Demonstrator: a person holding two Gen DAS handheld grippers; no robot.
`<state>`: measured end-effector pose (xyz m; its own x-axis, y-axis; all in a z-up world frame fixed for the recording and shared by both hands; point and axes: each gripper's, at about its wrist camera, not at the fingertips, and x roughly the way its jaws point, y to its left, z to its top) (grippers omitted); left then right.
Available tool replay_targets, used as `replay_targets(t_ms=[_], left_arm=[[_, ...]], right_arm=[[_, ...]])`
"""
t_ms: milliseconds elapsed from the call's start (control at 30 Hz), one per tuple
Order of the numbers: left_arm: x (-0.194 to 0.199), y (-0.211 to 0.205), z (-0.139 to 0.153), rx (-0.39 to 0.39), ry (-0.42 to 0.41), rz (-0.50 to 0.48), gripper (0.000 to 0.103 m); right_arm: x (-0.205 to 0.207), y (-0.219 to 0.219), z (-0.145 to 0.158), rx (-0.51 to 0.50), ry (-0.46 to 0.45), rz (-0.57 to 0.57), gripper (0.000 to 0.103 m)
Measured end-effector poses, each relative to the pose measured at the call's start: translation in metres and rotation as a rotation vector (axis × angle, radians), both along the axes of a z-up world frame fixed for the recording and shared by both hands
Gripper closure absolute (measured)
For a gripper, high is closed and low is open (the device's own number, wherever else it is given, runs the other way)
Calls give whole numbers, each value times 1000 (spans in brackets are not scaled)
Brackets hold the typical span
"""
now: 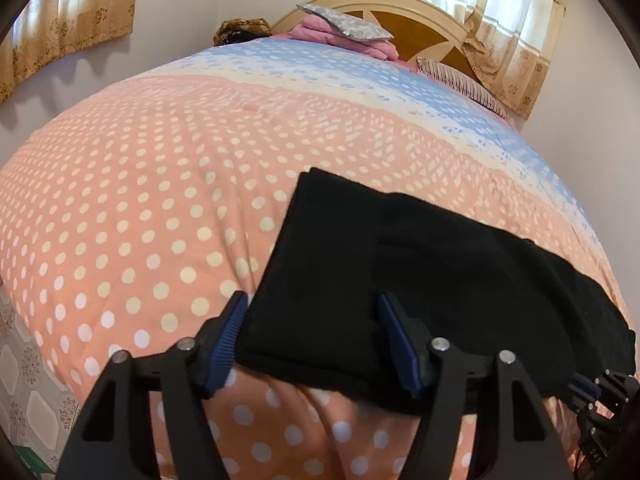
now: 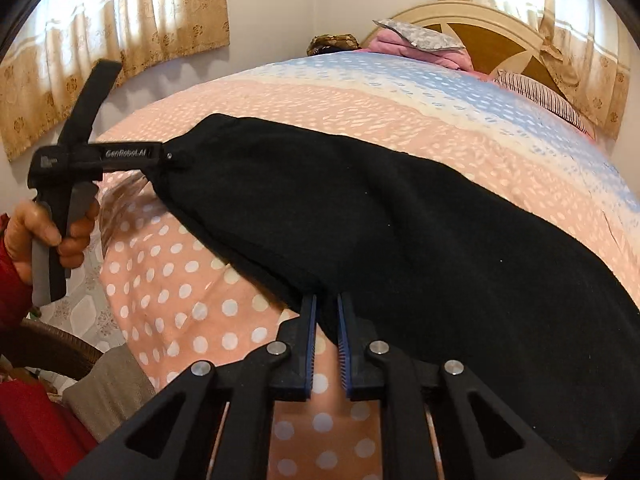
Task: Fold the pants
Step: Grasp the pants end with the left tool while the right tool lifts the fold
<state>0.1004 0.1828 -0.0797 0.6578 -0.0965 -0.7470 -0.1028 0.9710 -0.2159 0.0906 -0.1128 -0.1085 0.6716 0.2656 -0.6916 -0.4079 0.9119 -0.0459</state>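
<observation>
Nearest the right wrist camera, the right gripper (image 2: 326, 312) has its blue pads drawn almost together, and the near hem of the black pants (image 2: 400, 220) runs into the narrow slot between them, so the fabric looks pinched there. Nearest the left wrist camera, the left gripper (image 1: 312, 312) stands about half open: its left pad lies at the near left edge of the folded cloth and its right pad rests on top of the fabric, with a wide stretch of cloth between them and neither pad pressing it. No earlier picture is given to compare.

Black and already folded into a long band, the pants lie flat across the near part of the bed, on the pink polka-dot bedspread (image 1: 132, 208). In the right wrist view the left gripper meets the far left end of the band, and a hand (image 2: 44, 232) below a red sleeve holds its grip.

Farther off, the bedspread turns cream and then blue. Beyond it a pink bundle (image 1: 344, 40) with a grey patterned pillow (image 1: 344, 24) on top lies against the cream and brown headboard (image 1: 416, 20), under patterned curtains (image 1: 516, 20).
</observation>
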Motion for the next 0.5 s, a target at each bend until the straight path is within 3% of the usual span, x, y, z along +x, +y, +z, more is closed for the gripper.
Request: replay_targets(t_ms=[67,133,200,267,333,400,500], left_arm=[[1,9,1,-34,0,-7,52],[1,28,5,-104,-7,-10,69],[3,48,10,-162,-16,2,69],[4,59,15,-134,-20,29,63],[-1,70,21,-110,-29,60,46],[-8,77,24,-123,-29,71,44],[-14,67,24,-128,-35,13,44]], right_arm=[[-3,-4,4,55,42,21,89],[-3,-5,7,95,71,29,89],[-4,-9,12,133,76,31,89],[-7,-13,19,200,62,36,89],[-9,-14,22,241,54,37,89],[-8,-12,21,259,51,22,89],[-8,-8,16,272,64,24,89]])
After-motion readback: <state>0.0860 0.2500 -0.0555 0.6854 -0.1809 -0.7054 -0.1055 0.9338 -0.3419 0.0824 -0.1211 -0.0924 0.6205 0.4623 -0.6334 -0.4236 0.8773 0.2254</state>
